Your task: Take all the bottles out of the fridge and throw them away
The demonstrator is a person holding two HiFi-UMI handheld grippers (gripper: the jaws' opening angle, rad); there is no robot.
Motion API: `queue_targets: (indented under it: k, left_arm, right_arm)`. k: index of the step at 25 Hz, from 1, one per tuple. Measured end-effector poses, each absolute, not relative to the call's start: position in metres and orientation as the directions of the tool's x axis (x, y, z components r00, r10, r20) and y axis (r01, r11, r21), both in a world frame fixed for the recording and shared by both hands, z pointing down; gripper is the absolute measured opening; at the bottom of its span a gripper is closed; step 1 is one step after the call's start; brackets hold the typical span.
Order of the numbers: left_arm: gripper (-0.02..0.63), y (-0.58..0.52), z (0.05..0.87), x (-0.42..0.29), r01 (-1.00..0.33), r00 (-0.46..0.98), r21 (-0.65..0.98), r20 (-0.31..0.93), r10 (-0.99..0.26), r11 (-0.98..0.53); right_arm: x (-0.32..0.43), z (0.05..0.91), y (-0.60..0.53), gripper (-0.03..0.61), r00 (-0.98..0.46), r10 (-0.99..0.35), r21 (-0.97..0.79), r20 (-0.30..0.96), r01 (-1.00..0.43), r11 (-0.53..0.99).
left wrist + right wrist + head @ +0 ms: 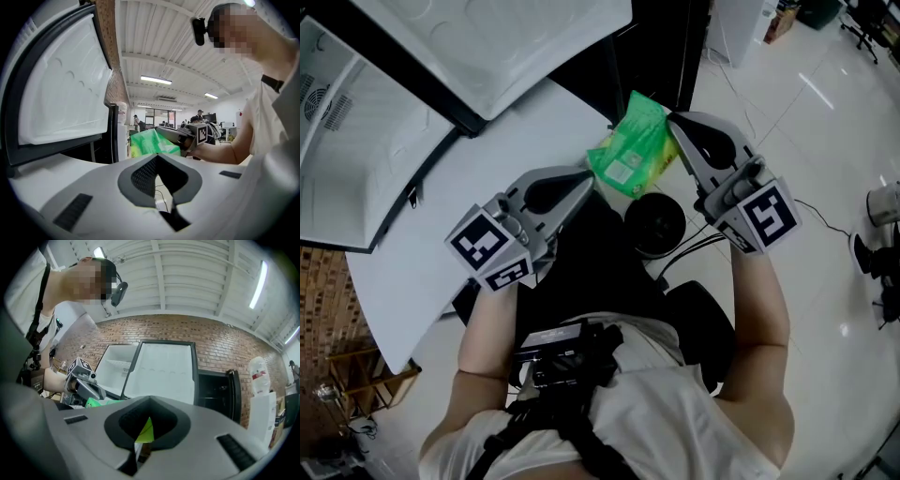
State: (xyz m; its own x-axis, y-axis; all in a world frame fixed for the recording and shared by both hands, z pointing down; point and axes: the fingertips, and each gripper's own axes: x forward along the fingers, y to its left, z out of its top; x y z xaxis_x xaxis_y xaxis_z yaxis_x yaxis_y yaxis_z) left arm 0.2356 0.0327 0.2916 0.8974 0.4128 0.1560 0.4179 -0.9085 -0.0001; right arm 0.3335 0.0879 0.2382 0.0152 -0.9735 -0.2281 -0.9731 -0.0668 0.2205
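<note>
A green plastic packet [636, 142] with a printed label hangs in the air between my two grippers; no bottle is in view. My right gripper [673, 120] is shut on its upper right edge, and a green sliver of the packet [146, 432] shows between the jaws in the right gripper view. The left gripper [589, 174] has its jaws together, tips against the packet's lower left corner. Whether it pinches that corner I cannot tell. In the left gripper view the packet [150, 143] lies just past my jaw tips. A round black bin [654, 223] stands on the floor right below the packet.
The white fridge [337, 141] stands open at the left, its door [487, 47] swung out above. A dark cabinet [218, 390] is beside it. Cables [694, 248] trail on the glossy floor by the bin. A chair base [881, 244] is at far right.
</note>
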Motion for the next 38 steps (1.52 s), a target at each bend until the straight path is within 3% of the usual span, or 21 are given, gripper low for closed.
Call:
queue_targets:
  k: [8,13,19,24,38]
  left_arm:
    - [0.015,0.062,0.328,0.252,0.49,0.85,0.055,0.193,0.491,-0.87]
    - [0.015,0.073,0.361,0.265,0.525,0.826,0.073,0.196,0.528,-0.848]
    - [0.015,0.098,0.405,0.273,0.57,0.795,0.042,0.225,0.563,-0.821]
    - [0.015,0.107,0.448,0.273,0.603,0.766,0.016,0.267,0.584,-0.798]
    - [0.015,0.111,0.489,0.287,0.579,0.749,0.126,0.307,0.587,-0.806]
  right_arm:
    - [0.373,0.303,0.128,0.002,0.133,-0.99,0.236,-0.052,-0.961,-0.142]
    - [0.378,0.344,0.132,0.002,0.155,-0.988,0.203,-0.027,-0.966,-0.157]
    - [0.366,0.411,0.126,0.002,0.126,-0.98,0.149,0.151,-0.983,-0.103]
    - [0.364,0.458,0.122,0.002,0.099,-0.975,0.108,0.199,-0.991,-0.078]
    - [0.338,0.614,0.116,0.002,-0.036,-0.868,0.026,0.496,-0.998,0.056]
